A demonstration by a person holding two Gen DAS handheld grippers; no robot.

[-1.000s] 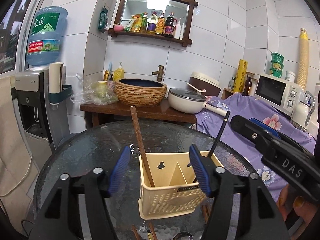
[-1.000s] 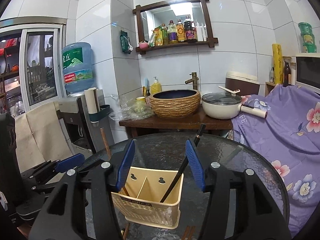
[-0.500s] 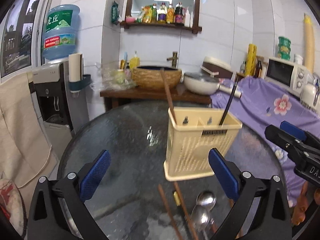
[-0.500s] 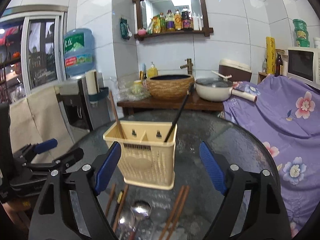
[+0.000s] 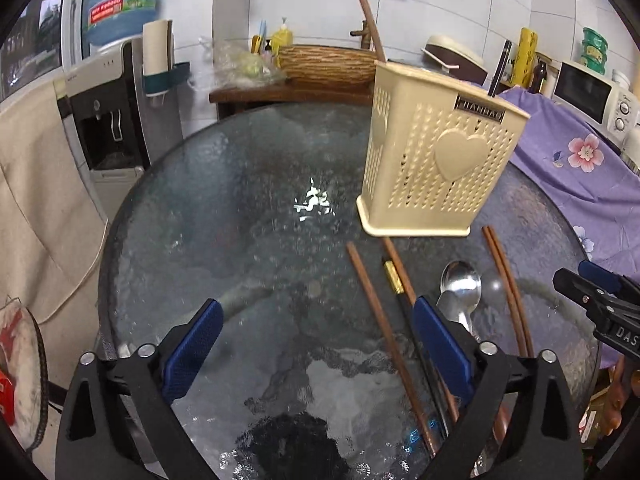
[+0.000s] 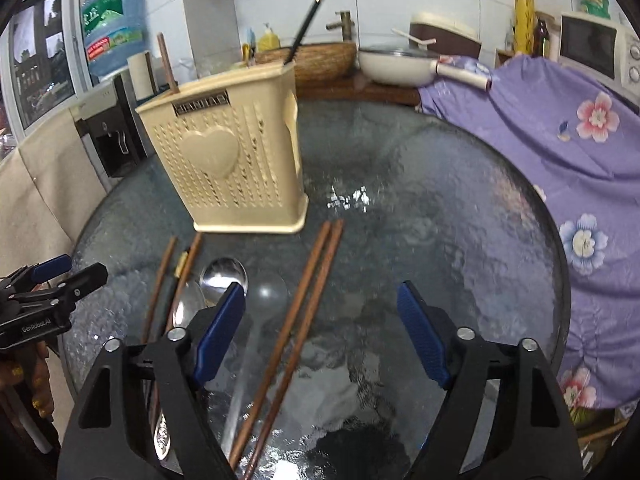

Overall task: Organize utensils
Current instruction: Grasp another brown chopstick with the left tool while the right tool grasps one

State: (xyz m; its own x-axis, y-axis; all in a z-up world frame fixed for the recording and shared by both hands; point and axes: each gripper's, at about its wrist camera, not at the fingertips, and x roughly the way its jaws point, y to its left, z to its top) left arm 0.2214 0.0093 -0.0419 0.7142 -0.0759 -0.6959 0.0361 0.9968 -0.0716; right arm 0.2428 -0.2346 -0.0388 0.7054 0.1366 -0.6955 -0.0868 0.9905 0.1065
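Barely started imo. Left gripper [image 5: 316,344] hangs over bare glass worktop [image 5: 224,216], fingers wide, closing a bit, holding nothing. The cream utensil holder [image 6: 236,160] sits mid-worktop with just one brown chopstick [image 6: 166,64] and one black chopstick [image 6: 306,22]. Spoons [image 6: 222,276] and a brown chopstick pair [image 6: 304,308] lie loose at the near edge. Right gripper [image 6: 320,332] straddles that pair, closing, pads not touching.

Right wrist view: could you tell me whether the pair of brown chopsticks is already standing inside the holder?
No, the pair of brown chopsticks lies flat on the glass table in front of the holder.

"GenRobot.AI" on left tool [image 6: 48,280], "DAS" on right tool [image 5: 600,296]
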